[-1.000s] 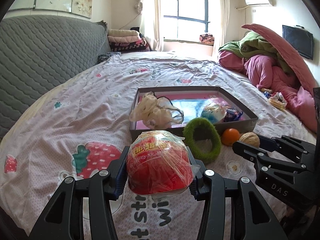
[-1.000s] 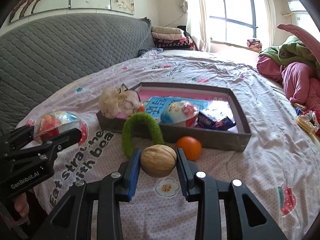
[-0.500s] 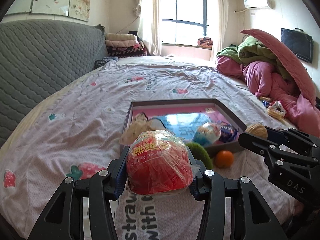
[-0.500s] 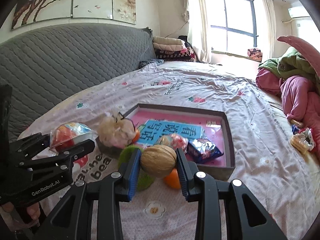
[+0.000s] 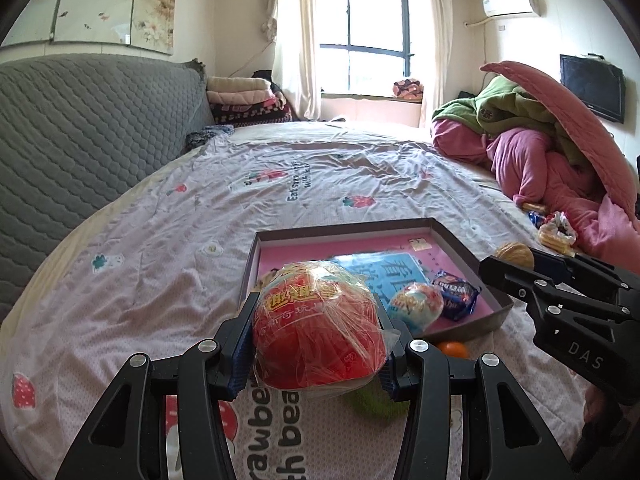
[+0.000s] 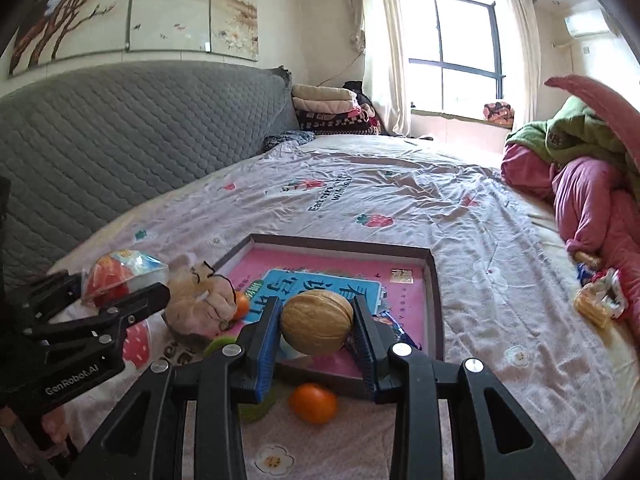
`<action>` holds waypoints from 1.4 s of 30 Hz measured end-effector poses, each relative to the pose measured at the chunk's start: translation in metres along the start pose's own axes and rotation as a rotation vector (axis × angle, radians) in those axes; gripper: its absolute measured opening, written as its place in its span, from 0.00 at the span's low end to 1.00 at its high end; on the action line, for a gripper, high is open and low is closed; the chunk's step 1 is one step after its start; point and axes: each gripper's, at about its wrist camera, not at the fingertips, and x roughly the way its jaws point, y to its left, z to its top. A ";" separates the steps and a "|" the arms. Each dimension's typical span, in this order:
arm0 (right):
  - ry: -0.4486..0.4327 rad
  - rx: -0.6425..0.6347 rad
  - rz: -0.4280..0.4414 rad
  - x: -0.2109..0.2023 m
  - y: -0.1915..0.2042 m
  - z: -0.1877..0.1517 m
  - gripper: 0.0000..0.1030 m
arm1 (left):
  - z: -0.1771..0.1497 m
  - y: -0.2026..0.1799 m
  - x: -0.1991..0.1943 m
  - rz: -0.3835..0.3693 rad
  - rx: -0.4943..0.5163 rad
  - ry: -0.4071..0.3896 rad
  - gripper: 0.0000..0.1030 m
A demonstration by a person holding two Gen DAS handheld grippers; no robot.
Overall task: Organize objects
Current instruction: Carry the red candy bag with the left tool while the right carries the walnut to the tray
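My left gripper (image 5: 318,344) is shut on a red snack pack wrapped in clear plastic (image 5: 318,332), held above the bed near the tray's front left corner. My right gripper (image 6: 316,328) is shut on a walnut (image 6: 316,324), raised over the tray's front edge. The shallow grey tray (image 6: 435,296) with a pink floor lies on the bed and holds a blue card (image 6: 320,286), a dark blue snack packet (image 5: 456,292) and a round wrapped snack (image 5: 416,304). In the right wrist view the left gripper (image 6: 120,292) shows at the left; in the left wrist view the right gripper (image 5: 516,258) shows at the right.
An orange (image 6: 313,403) and a green fuzzy ring (image 5: 370,402) lie on the sheet in front of the tray. A crumpled plastic bag (image 6: 196,304) sits at the tray's left corner. Pink and green bedding (image 5: 552,152) is piled on the right, a grey headboard (image 6: 120,140) on the left.
Both grippers have risen and moved forward toward the tray with their objects still held. The tray and the items before it now sit lower and closer in both views.
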 end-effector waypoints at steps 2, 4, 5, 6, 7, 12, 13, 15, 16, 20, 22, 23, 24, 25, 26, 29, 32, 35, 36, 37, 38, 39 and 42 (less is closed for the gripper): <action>-0.005 0.011 0.007 0.001 -0.002 0.001 0.34 | 0.003 0.001 0.004 0.002 0.000 0.004 0.50; -0.008 0.001 0.000 0.004 -0.002 0.003 0.34 | 0.006 0.001 0.008 -0.005 -0.006 0.010 0.50; -0.006 -0.006 -0.005 0.006 -0.002 0.004 0.34 | 0.007 0.002 0.010 -0.008 -0.009 0.011 0.50; -0.007 -0.012 -0.011 0.008 -0.001 0.005 0.34 | 0.008 0.002 0.012 -0.011 -0.007 0.014 0.50; -0.007 -0.017 -0.017 0.009 -0.001 0.006 0.34 | 0.010 0.001 0.014 -0.010 0.001 0.014 0.50; -0.008 -0.020 -0.025 0.016 -0.004 0.011 0.34 | 0.016 -0.001 0.022 -0.007 0.010 0.017 0.50; -0.010 -0.020 -0.025 0.016 -0.005 0.011 0.34 | 0.017 -0.001 0.024 -0.009 0.011 0.017 0.50; -0.015 -0.023 -0.027 0.016 -0.007 0.013 0.34 | 0.020 -0.002 0.026 -0.008 0.010 0.011 0.50; -0.017 -0.025 -0.030 0.016 -0.007 0.014 0.34 | 0.021 -0.002 0.028 -0.011 0.011 0.012 0.50; -0.026 -0.033 -0.038 0.019 -0.011 0.019 0.34 | 0.028 -0.006 0.035 -0.015 0.013 0.012 0.50; -0.029 -0.027 -0.037 0.020 -0.015 0.022 0.34 | 0.033 -0.009 0.037 -0.018 0.015 0.010 0.50; -0.029 -0.027 -0.037 0.021 -0.016 0.023 0.34 | 0.035 -0.010 0.039 -0.018 0.020 0.007 0.50; -0.030 -0.029 -0.039 0.022 -0.017 0.023 0.34 | 0.038 -0.012 0.040 -0.018 0.025 0.004 0.50; -0.032 -0.032 -0.040 0.023 -0.018 0.025 0.34 | 0.041 -0.013 0.041 -0.015 0.034 -0.001 0.50; -0.033 -0.037 -0.038 0.024 -0.019 0.026 0.34 | 0.043 -0.014 0.042 -0.013 0.038 -0.004 0.50; -0.036 -0.053 -0.040 0.028 -0.021 0.029 0.34 | 0.052 -0.014 0.047 -0.018 0.039 0.000 0.50; -0.041 -0.064 -0.044 0.030 -0.022 0.031 0.34 | 0.060 -0.013 0.054 -0.025 0.034 0.012 0.50; -0.044 -0.062 -0.042 0.032 -0.026 0.034 0.34 | 0.065 -0.016 0.058 -0.026 0.038 0.012 0.50; -0.044 -0.065 -0.043 0.033 -0.027 0.036 0.34 | 0.066 -0.017 0.060 -0.027 0.038 0.015 0.50; -0.045 -0.069 -0.047 0.034 -0.028 0.036 0.34 | 0.066 -0.017 0.063 -0.028 0.036 0.020 0.50; -0.045 -0.070 -0.048 0.035 -0.029 0.037 0.34 | 0.067 -0.018 0.067 -0.029 0.031 0.029 0.50; -0.045 -0.068 -0.046 0.036 -0.030 0.037 0.34 | 0.067 -0.018 0.070 -0.034 0.028 0.037 0.50; -0.037 -0.063 -0.049 0.040 -0.032 0.036 0.34 | 0.065 -0.021 0.078 -0.036 0.032 0.047 0.50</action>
